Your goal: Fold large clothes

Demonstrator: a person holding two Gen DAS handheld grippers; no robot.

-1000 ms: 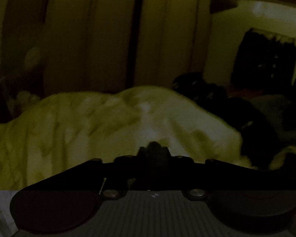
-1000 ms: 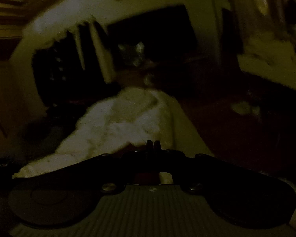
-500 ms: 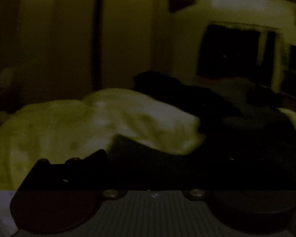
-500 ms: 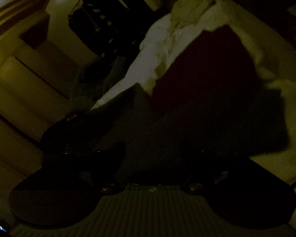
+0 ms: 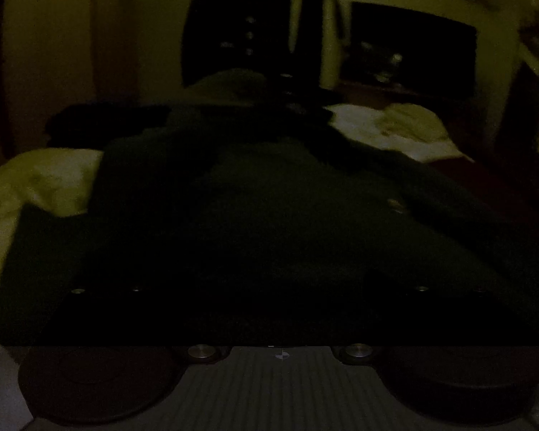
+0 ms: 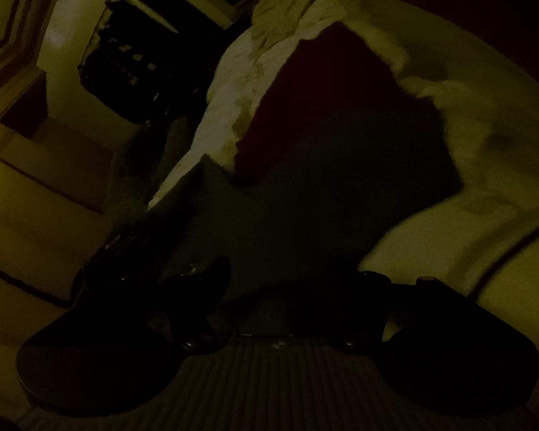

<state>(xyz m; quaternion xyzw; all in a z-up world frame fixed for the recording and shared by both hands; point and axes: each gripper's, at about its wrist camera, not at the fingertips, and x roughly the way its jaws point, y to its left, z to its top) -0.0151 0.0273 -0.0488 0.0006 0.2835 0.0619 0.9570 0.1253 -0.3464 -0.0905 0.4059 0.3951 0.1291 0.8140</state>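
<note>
- Very dim light in both views; much detail lost in shadow.
- Dark garment (image 5: 287,222) lies spread over a bed covered by a pale sheet (image 5: 43,179). In the left wrist view it fills the middle, running from the near edge of the bed toward the far end.
- One small pale button (image 5: 395,205) shows on the garment, right of centre.
- Left gripper (image 5: 280,309) sits low over the near hem of the garment. Its fingers are spread wide: screw glints sit far out to left and right, with dark cloth across the gap between. Whether the fingertips touch the cloth cannot be told.
- Right gripper (image 6: 291,287) is tilted over the same dark garment (image 6: 323,186). Its fingers (image 6: 204,287) stand apart, dark cloth showing between them; nothing visibly pinched.
- In the right wrist view a reddish cloth (image 6: 323,79) lies just beyond the dark garment, touching or overlapping it; the boundary is unclear.
- Pale sheet (image 6: 467,115) shows along both long sides of the garment and at the bed's right edge.
- A crumpled pale bundle (image 5: 409,122) lies at the far right corner of the bed.
- Dark shelving or windows (image 5: 240,32) on the far wall; which one, I cannot tell.
</note>
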